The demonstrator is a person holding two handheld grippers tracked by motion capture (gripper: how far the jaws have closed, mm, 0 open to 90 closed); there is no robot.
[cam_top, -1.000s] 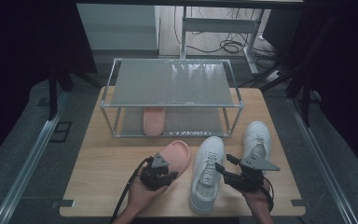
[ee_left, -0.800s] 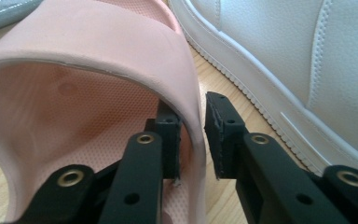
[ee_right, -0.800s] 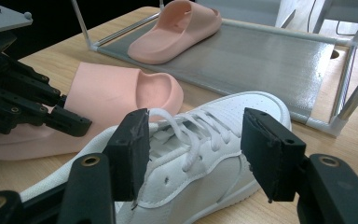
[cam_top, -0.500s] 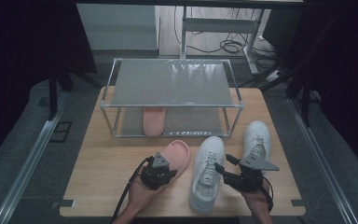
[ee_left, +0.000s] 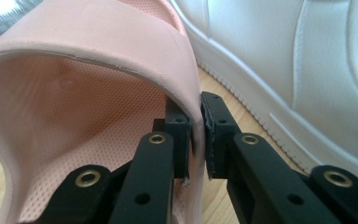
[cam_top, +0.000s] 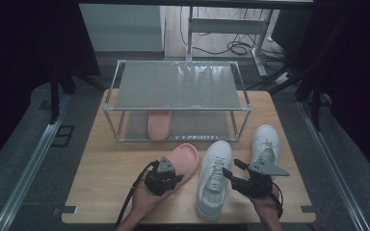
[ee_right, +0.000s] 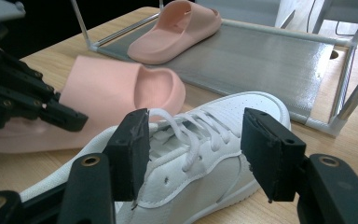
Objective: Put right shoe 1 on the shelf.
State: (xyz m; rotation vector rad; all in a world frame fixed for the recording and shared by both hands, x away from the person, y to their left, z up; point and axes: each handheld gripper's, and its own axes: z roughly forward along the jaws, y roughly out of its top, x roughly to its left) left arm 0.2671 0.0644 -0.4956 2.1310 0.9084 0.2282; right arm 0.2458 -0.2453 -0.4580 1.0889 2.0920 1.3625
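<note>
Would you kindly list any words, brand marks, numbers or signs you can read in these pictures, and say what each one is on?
None can be read.
Pink slide sandal in the left hand-held gripper: plain strap, no lettering.
White sneaker between the right hand-held gripper's open jaws: no visible logo or print.
Second white sneaker: too small to tell.
Shoe rack and table: no labels.

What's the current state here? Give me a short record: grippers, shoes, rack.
left gripper: fingers have just been closing, now pinched on the side wall of the pink slipper
right gripper: open, fingers either side of the near white sneaker, not pressing
second white sneaker: on the table, right of the first
second pink slipper: on the lower shelf of the shoe rack
rack top shelf: bare
</note>
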